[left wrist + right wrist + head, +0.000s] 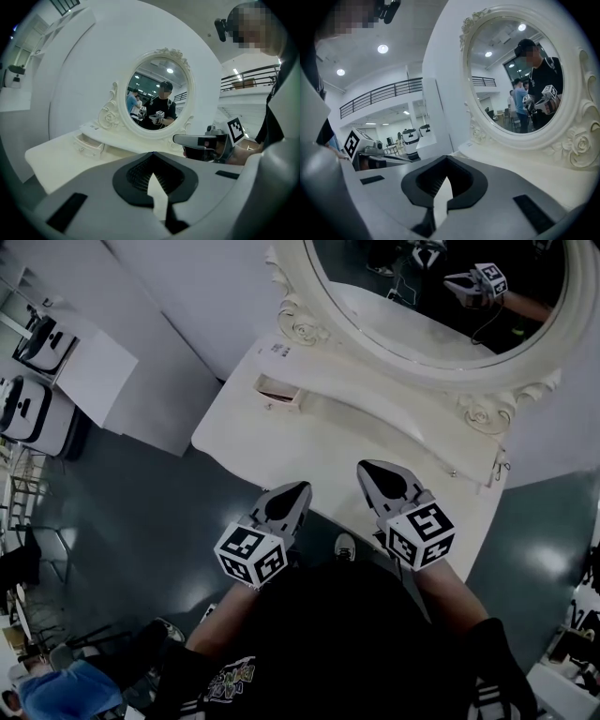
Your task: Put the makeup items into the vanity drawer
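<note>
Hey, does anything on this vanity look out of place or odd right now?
Only the small drawer at the vanity's left end, below the mirror: it stands pulled out. Nothing looks spilled, askew or damaged. No makeup items show on the vanity; left gripper and right gripper are shut, empty.

Left gripper [152, 153], jaws together, faces the vanity [52, 161] and mirror [157, 98].

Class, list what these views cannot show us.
Inside the small white drawer: head view, too small and shadowed.
Top of the white carved oval mirror: head view, cut by its edge.
Front of the white vanity table: head view, behind left hand-held gripper and right hand-held gripper.
</note>
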Tool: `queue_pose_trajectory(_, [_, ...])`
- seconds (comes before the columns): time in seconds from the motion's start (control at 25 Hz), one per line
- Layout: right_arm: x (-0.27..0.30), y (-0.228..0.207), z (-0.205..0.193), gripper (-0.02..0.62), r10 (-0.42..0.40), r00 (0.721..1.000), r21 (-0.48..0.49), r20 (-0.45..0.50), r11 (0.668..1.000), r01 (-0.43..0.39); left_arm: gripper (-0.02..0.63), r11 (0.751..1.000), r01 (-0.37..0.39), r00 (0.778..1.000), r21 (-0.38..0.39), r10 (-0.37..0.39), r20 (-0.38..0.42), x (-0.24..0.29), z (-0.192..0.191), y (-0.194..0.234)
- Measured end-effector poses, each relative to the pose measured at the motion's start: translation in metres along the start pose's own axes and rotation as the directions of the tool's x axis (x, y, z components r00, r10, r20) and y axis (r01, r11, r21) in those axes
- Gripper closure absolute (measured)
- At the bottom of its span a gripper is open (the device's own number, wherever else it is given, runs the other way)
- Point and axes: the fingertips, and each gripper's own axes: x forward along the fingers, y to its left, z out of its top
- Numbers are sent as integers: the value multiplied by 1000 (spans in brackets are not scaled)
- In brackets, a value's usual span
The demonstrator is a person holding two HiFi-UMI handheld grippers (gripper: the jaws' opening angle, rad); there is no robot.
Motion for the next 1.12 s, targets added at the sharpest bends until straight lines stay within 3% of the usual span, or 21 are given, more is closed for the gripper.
queue_pose_trajectory(0.28, [22,35,-13,566,-43,999,102,4,994,42,604,998,63,997,14,-63,-33,-24,-6,18])
queue_pose_trajectory(1.12, [31,169,-62,566,-177,984,173,-21,969,178,604,969,245,965,32,-240,-104,-114,-28,43])
